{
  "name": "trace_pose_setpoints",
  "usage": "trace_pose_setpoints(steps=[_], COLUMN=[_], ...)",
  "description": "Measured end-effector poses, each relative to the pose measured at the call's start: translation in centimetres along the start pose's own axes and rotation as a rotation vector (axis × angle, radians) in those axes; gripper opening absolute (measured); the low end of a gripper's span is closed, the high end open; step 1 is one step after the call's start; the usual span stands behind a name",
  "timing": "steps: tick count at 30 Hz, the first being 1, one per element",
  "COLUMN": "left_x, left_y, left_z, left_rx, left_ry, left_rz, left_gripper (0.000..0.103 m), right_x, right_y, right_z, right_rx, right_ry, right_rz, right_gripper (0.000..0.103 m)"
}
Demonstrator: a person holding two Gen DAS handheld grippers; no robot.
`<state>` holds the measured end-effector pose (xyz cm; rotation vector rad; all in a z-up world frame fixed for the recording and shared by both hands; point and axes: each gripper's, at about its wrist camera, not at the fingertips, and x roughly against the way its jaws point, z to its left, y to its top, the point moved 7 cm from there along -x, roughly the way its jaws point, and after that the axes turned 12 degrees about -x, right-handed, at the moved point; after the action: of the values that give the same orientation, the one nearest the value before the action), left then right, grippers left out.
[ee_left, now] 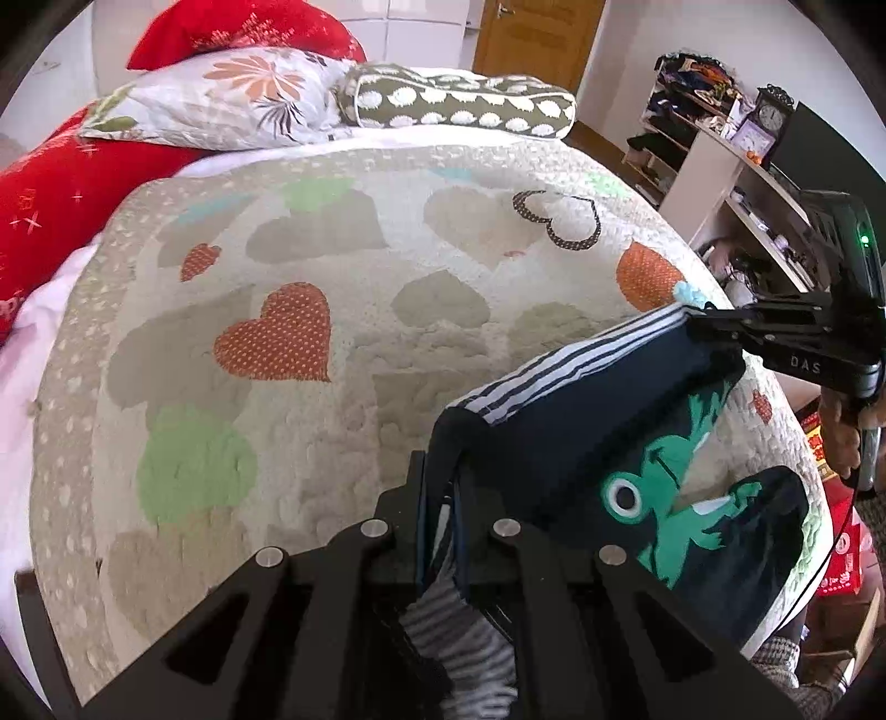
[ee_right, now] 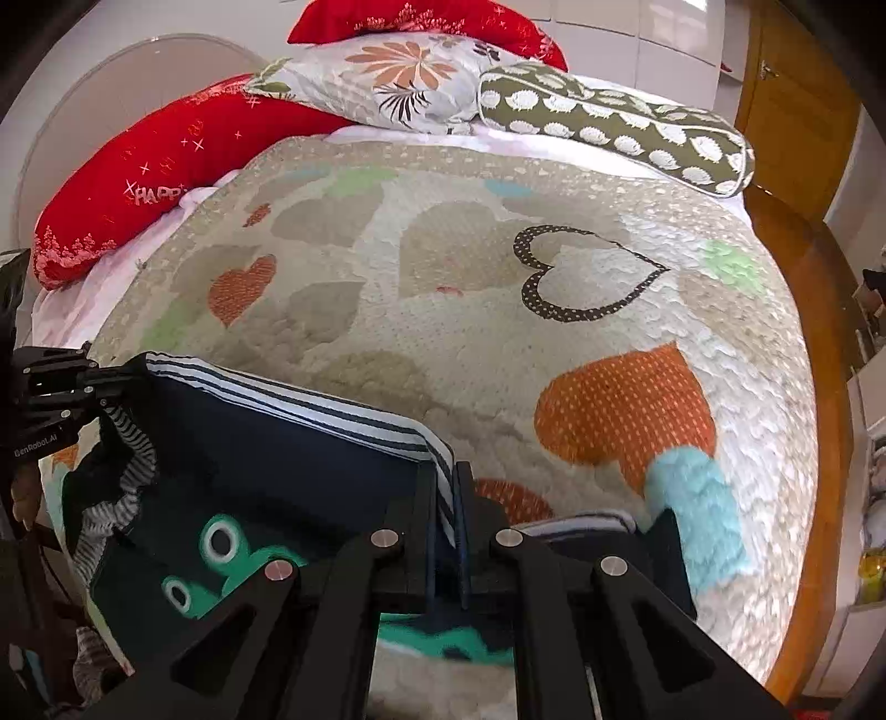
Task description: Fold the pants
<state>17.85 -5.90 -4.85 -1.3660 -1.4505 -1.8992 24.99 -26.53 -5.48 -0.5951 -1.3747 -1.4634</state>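
The pants point(ee_left: 598, 421) are dark navy with a green frog print and a striped navy-and-white waistband. They hang stretched between my two grippers above the near edge of the bed. My left gripper point(ee_left: 440, 471) is shut on one end of the waistband. My right gripper point(ee_right: 448, 487) is shut on the other end of the waistband point(ee_right: 354, 410). In the left wrist view the right gripper point(ee_left: 692, 324) shows at the right, clamped on the band. In the right wrist view the left gripper point(ee_right: 105, 382) shows at the left, and the pants point(ee_right: 249, 471) droop below the band.
The bed carries a cream quilt with heart patches point(ee_left: 343, 310). At its head lie a red pillow point(ee_left: 61, 199), a floral pillow point(ee_left: 221, 99) and an olive bolster point(ee_left: 459, 102). White shelves with clutter point(ee_left: 736, 183) stand to the right. A wooden door point(ee_left: 531, 33) is behind.
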Motion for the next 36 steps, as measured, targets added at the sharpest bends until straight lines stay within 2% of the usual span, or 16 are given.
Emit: trace_pose_setpoints(steps=[6,10,15,18,23,27,32,33,36], left_x=[3.5,5.7,8.0,8.8,9.5,9.2,8.4,8.7,10.2], left_y=[-1.9,-3.7,-7.2,-9.8,-14.6,-18.1,-20.1,-20.2,-20.4], left_z=[-1.8,-3.2,-4.8,-5.2,-5.6,-6.2,-7.1,-7.2,-6.7], left_rx=[-0.002,-0.006,-0.021,-0.009,0.096,0.193,0.182,0.177,0.191], left_ry=[0.012,0.027,0.090,0.127,0.110,0.054,0.059,0.064,0.063], left_rz=[-0.055,-0.098,-0.138,-0.146,-0.148,-0.132,-0.049,-0.044,-0.064], left_gripper=[0.007,0.007,0.007,0.007,0.008,0.009,0.015,0.018,0.026], right_x=[2.5,4.6,6.4,7.0,6.7,5.9,5.5,5.7,6.3], right_y=[-2.5,-4.9,-8.7,-12.0,-17.1,-20.3,-22.7,-22.9,-23.2], right_z=[1.0,1.3,2.5,4.0,5.4,5.6,5.3,5.3,4.7], right_rx=[0.003,-0.031,-0.049,-0.043,-0.055,-0.129,-0.157,-0.148,-0.130], right_ry=[0.002,0.044,0.084,0.104,0.110,0.166,0.131,0.120,0.077], right_rz=[-0.031,-0.058,-0.079,-0.083,-0.081,-0.052,-0.049,-0.055,-0.070], right_gripper=[0.006,0.006,0.006,0.006,0.006,0.006,0.007,0.008,0.032])
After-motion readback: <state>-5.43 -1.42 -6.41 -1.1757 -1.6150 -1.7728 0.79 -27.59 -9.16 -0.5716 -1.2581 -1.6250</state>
